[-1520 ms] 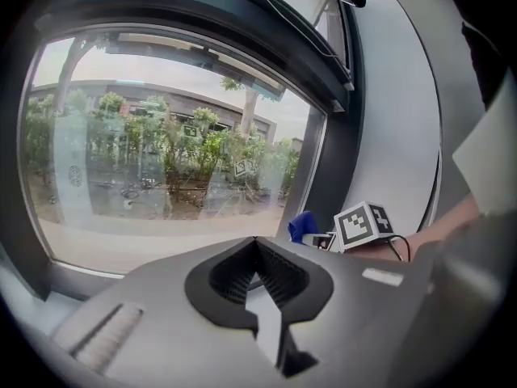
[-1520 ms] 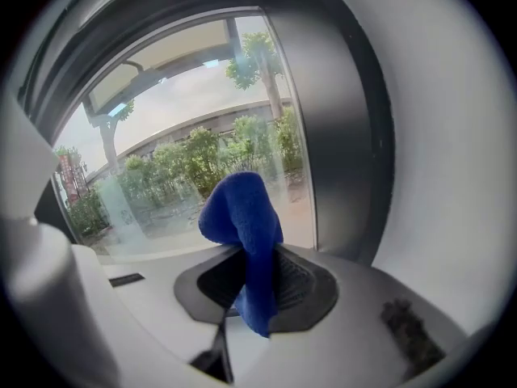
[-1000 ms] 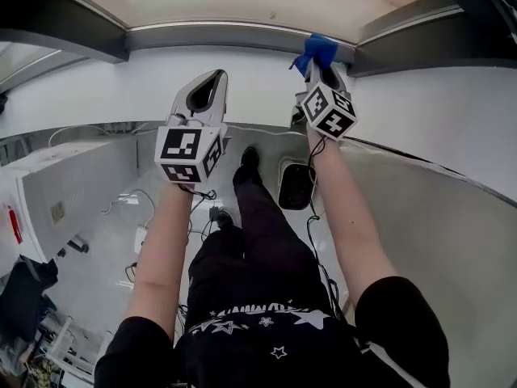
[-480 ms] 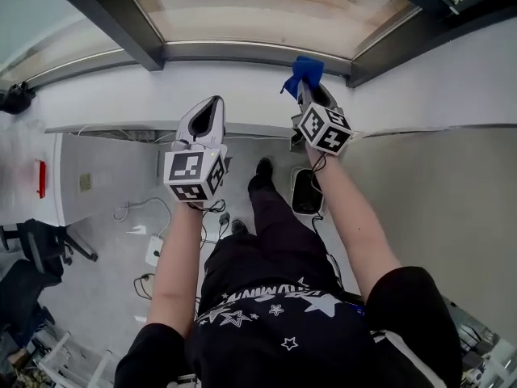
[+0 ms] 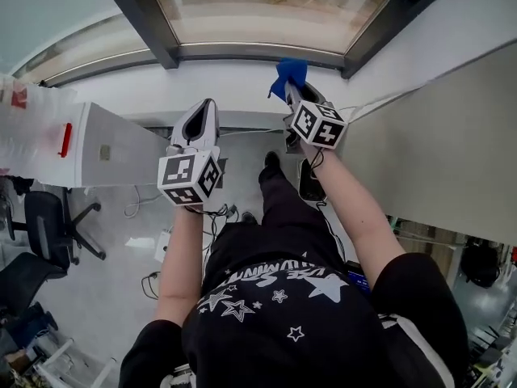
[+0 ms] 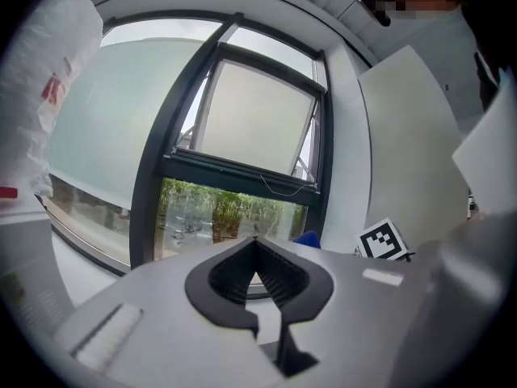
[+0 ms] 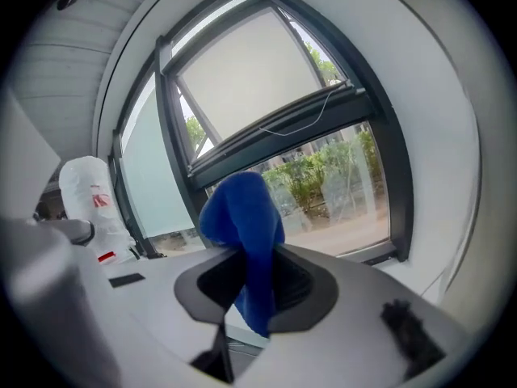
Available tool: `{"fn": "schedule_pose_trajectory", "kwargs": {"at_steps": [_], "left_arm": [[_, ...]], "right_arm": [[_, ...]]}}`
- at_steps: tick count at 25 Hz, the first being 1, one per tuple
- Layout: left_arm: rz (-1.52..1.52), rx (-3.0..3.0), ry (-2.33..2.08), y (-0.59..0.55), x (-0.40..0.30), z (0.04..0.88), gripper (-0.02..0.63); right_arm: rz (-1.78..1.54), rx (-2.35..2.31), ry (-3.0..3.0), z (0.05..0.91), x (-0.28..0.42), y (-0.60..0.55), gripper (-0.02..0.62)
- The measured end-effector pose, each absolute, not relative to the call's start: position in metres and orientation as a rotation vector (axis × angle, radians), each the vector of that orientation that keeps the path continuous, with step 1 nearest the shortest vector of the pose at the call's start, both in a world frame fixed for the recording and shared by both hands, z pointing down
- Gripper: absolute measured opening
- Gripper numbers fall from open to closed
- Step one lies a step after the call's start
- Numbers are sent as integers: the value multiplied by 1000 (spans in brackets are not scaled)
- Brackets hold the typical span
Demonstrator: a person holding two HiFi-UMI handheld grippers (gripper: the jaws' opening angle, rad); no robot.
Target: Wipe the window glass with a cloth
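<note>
The window glass [image 5: 258, 6] sits in a dark frame above a white sill [image 5: 226, 79]. My right gripper [image 5: 292, 94] is raised toward the lower frame, shut on a blue cloth [image 5: 289, 73] that sticks up past its tips. In the right gripper view the cloth [image 7: 242, 217] hangs pinched between the jaws of the right gripper [image 7: 254, 253], with the glass [image 7: 250, 79] beyond it and apart from it. My left gripper [image 5: 206, 107] is held level beside it, shut on nothing. Its tips [image 6: 255, 241] meet in front of the lower pane [image 6: 218, 217].
A white cabinet [image 5: 105, 148] stands at the left, with an office chair [image 5: 48, 233] and cables [image 5: 153, 241] on the floor below. A white wall panel [image 5: 452, 120] runs along the right. A plastic-wrapped object [image 7: 89, 192] stands left of the window.
The head view has swung, bringing the cabinet and chair in at the left. Both grippers stay raised toward the window, and the right one still holds the cloth, now a little further left.
</note>
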State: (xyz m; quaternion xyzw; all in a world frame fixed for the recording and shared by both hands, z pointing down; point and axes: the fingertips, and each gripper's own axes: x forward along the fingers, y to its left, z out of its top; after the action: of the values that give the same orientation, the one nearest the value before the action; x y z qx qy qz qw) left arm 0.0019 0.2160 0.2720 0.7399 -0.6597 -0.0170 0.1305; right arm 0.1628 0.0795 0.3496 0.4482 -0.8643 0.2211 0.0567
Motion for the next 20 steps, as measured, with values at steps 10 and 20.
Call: {"fn": "schedule_pose_trajectory", "kwargs": {"at_steps": [10,20], "left_arm": [[-71,2189,-1815,283,33,272,8],[-58,2154,-1868,308,71,260,8]], "right_arm": [[637,1273,-2613,336,175,176,77],[668,1182,-2701,315,202,200,77]]}}
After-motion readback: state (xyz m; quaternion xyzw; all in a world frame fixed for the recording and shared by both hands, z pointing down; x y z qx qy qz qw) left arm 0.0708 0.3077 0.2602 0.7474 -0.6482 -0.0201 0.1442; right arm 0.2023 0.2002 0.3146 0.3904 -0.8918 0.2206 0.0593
